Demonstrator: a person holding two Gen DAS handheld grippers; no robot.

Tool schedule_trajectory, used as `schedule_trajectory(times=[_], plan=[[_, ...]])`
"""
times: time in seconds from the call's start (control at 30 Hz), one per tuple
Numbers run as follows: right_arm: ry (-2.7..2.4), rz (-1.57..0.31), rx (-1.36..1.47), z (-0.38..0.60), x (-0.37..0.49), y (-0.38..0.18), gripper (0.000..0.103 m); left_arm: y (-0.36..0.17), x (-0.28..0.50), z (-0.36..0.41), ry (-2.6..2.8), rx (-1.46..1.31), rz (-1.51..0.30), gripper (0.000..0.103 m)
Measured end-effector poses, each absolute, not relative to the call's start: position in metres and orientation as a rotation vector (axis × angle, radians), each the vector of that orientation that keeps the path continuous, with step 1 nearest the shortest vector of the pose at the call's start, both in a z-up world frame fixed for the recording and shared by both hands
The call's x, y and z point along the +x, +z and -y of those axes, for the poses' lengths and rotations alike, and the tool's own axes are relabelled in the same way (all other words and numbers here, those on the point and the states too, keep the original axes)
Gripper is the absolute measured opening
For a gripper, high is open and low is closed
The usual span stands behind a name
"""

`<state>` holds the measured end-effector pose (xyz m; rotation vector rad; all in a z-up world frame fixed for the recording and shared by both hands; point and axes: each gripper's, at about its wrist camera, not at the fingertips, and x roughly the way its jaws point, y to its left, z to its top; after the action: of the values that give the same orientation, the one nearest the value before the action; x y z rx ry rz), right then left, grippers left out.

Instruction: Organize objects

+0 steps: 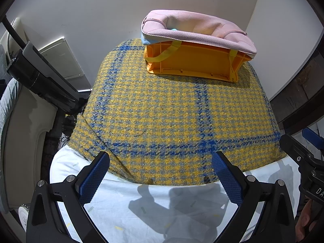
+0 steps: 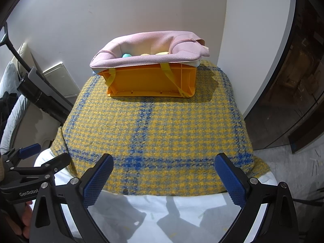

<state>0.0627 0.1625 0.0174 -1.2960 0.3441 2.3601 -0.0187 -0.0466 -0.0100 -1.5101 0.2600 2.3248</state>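
Observation:
An orange plastic crate (image 1: 194, 62) (image 2: 149, 81) with a pink fabric liner (image 1: 198, 32) (image 2: 145, 56) folded over its rim stands at the far end of a table. The table carries a yellow and blue checked cloth (image 1: 162, 117) (image 2: 158, 127). Inside the liner I see a teal object (image 2: 127, 55) and pale yellow objects (image 2: 161, 53). My left gripper (image 1: 162, 174) is open and empty above the near table edge. My right gripper (image 2: 164, 176) is open and empty beside it. The left one shows at the right wrist view's left edge (image 2: 30, 172).
A white sheet (image 1: 141, 206) (image 2: 158, 212) covers the near table edge under the checked cloth. A black stand arm (image 1: 40, 77) (image 2: 42, 93) slants at the left. A white wall is behind, a dark wooden door (image 2: 287, 93) at the right.

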Motion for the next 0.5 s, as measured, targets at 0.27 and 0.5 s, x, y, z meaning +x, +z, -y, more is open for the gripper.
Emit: schedule_trajectory(times=[0.27, 0.5], plan=[[2.360, -0.344, -1.294, -0.1626, 0.0626, 0.0175, 0.100, -0.0065, -0.0166, 0.0455, 2.331, -1.504, -0.266, 0.103], [2.361, -0.345, -1.292, -0.1631, 0.0630, 0.0175, 0.100, -0.0054, -0.0173, 0.0460, 2.330, -1.498, -0.278, 0.103]])
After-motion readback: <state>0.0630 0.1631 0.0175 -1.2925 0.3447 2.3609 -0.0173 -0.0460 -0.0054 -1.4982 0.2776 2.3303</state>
